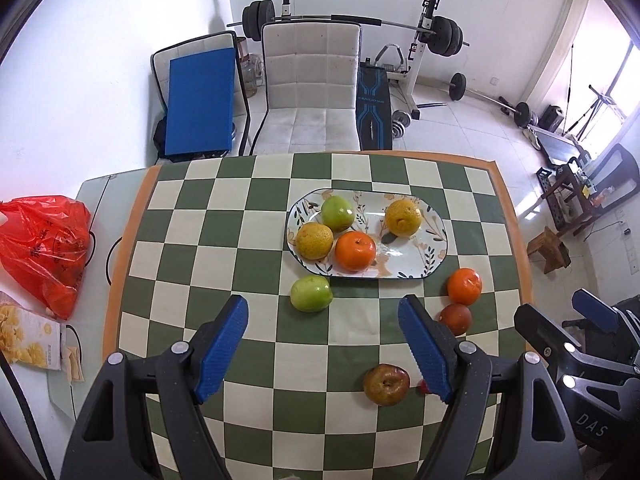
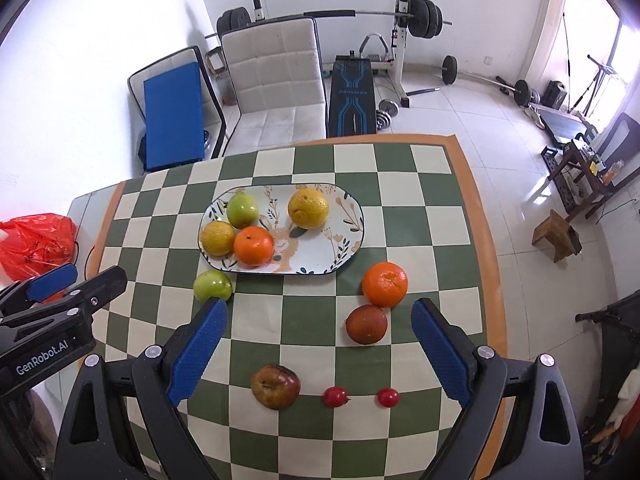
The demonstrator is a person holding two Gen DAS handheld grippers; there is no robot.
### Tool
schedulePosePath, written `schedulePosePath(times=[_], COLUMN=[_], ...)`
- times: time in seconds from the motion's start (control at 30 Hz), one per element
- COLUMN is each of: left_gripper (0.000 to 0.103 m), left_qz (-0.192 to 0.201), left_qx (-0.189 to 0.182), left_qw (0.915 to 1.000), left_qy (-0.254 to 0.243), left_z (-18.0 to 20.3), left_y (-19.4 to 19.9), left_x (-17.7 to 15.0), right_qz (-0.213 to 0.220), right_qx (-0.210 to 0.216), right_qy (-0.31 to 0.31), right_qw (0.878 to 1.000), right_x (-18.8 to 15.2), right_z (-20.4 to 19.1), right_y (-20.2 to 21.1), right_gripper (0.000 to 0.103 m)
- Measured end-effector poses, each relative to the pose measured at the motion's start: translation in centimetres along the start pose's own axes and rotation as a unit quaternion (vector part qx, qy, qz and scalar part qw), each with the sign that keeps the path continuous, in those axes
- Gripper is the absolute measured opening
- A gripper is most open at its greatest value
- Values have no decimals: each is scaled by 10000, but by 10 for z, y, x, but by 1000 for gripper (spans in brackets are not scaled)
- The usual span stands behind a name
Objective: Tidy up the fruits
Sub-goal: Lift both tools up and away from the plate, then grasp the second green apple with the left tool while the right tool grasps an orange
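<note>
A floral oval plate (image 1: 416, 258) (image 2: 344, 236) on the checkered table holds a green apple (image 1: 337, 213), two yellow citrus fruits (image 1: 403, 217) (image 1: 314, 241) and an orange (image 1: 355, 251). Loose on the cloth lie a green apple (image 1: 311, 293) (image 2: 213, 286), an orange (image 1: 464, 286) (image 2: 385, 284), a dark red fruit (image 1: 456, 319) (image 2: 366, 324), a brownish apple (image 1: 386, 384) (image 2: 275, 386) and two small red fruits (image 2: 335, 396) (image 2: 388, 397). My left gripper (image 1: 323, 314) is open and empty above the near cloth. My right gripper (image 2: 319, 318) is open and empty too.
A red plastic bag (image 1: 44, 244) and a snack box (image 1: 28, 340) lie on the glass at the left. A white chair (image 1: 310, 88) stands behind the table's far edge, with gym equipment beyond. The right gripper's body (image 1: 580, 356) shows at the left view's right edge.
</note>
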State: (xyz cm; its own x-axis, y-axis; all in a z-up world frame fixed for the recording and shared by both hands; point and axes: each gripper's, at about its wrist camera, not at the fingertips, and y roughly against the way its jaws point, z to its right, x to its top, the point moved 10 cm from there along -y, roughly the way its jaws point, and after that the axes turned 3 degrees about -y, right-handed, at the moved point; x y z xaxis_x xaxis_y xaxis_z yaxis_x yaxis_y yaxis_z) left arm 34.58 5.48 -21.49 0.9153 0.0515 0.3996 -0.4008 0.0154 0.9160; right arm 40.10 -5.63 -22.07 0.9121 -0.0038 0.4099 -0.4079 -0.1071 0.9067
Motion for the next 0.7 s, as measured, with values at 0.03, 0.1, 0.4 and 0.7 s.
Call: schedulePosePath(times=[0.03, 0.1, 0.4, 0.7], left_gripper=[77, 77, 80, 99], left_qz=[0, 14, 2, -568], left_qx=[-13, -11, 61, 212], left_qw=[10000, 10000, 9999, 9979], left_qy=[18, 31, 95, 226], left_z=[0, 0, -4, -22], left_y=[0, 2, -3, -57], left_x=[0, 0, 5, 8], right_qz=[21, 50, 51, -109], right_qx=[4, 69, 167, 332], right_qy=[-3, -29, -69, -468], right_qw=[10000, 10000, 9998, 9983], right_x=[-1, -2, -1, 9], right_z=[-1, -4, -8, 11], right_y=[4, 11, 10, -15], right_gripper=[96, 95, 95, 96])
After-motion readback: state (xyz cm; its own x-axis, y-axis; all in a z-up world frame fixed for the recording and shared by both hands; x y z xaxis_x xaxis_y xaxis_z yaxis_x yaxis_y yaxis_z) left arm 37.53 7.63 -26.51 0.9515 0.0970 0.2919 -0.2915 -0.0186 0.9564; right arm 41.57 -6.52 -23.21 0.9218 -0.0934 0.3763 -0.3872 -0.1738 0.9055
